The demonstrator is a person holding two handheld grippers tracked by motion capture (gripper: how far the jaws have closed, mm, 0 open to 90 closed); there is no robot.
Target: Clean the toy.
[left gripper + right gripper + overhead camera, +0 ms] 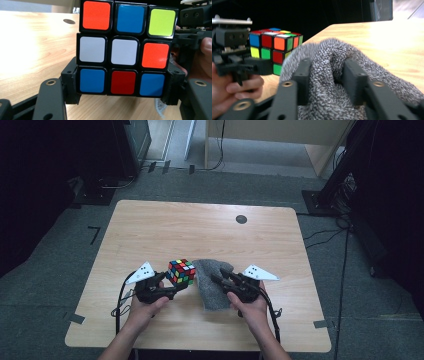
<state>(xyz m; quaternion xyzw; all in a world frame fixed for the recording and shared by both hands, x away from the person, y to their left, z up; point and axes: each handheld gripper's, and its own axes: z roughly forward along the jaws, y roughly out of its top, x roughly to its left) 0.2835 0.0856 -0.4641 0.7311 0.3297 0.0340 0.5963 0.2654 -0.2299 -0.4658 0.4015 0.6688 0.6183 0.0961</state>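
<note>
My left tool [172, 289] clamps the rigid Rubik's cube [182, 272] by opposite faces (slick stickers), right tool [224, 279] pinches the soft grey cloth [212, 292].

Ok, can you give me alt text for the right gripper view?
The right gripper pinches a raised fold of grey knitted cloth between its black jaws. Behind, at left, the left gripper holds a Rubik's cube above the wooden table.

High view overhead, gripper views close, sharing cube [181, 272]
</note>
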